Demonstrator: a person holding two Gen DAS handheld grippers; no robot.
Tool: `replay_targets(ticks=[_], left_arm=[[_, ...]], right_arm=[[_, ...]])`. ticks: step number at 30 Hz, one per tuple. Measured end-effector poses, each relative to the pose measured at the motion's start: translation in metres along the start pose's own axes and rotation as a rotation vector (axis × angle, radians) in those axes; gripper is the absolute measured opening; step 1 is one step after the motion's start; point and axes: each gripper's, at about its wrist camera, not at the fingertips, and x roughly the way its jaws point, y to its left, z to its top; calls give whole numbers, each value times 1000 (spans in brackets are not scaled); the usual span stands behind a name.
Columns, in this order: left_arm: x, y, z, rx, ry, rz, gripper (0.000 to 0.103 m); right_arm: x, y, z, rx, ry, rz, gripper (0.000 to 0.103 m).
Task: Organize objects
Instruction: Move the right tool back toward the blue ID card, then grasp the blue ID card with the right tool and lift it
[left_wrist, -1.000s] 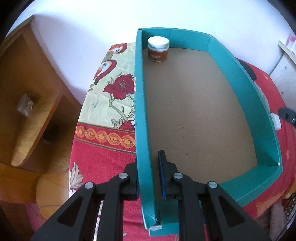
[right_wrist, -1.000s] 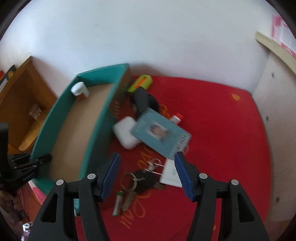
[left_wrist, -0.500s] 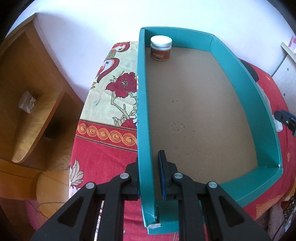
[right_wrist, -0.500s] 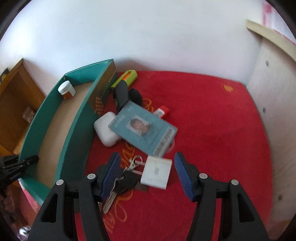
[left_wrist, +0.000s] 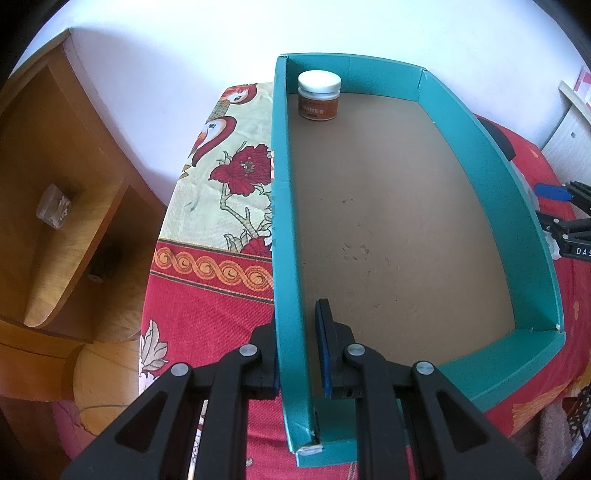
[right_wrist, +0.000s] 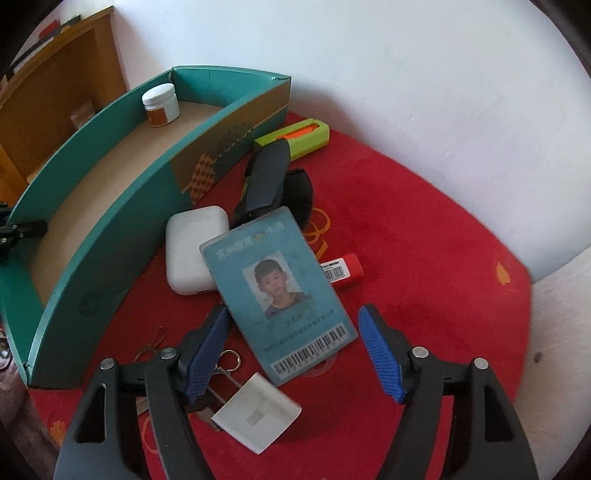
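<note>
A teal cardboard box (left_wrist: 286, 229) with a brown floor holds a white-lidded jar (left_wrist: 318, 95) in its far left corner. My left gripper (left_wrist: 299, 354) is shut on the box's left wall near the front corner. In the right wrist view the box (right_wrist: 110, 236) lies left of a pile: a blue ID card (right_wrist: 277, 291), a white earbud case (right_wrist: 190, 251), a black pouch (right_wrist: 269, 181), a green-orange case (right_wrist: 299, 138), a red-capped tube (right_wrist: 341, 269), keys (right_wrist: 221, 369) and a white tag (right_wrist: 258, 415). My right gripper (right_wrist: 295, 350) is open, its jaws on either side of the card's near end.
The objects lie on a red patterned cloth (right_wrist: 424, 295) against a white wall. A wooden shelf unit (left_wrist: 55, 206) stands left of the table. A pale wooden panel (right_wrist: 561, 332) rises at the right. The right gripper's tip (left_wrist: 554, 192) shows beyond the box's right wall.
My right gripper has moved forward and down over the pile, from the keys to the ID card, staying open. My left gripper keeps its hold on the box wall.
</note>
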Motion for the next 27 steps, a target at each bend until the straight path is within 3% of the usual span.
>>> replay_targets(ticks=[10, 19, 27], left_arm=[[1, -1, 0, 0, -2, 3, 14], [-10, -11, -11, 4, -4, 4, 14], [-8, -9, -9, 9, -4, 6, 14]], right_arm=[[-7, -1, -15, 117, 5, 152, 74], [-9, -5, -16, 204, -27, 145, 74], [-9, 0, -9, 214, -3, 105, 72]])
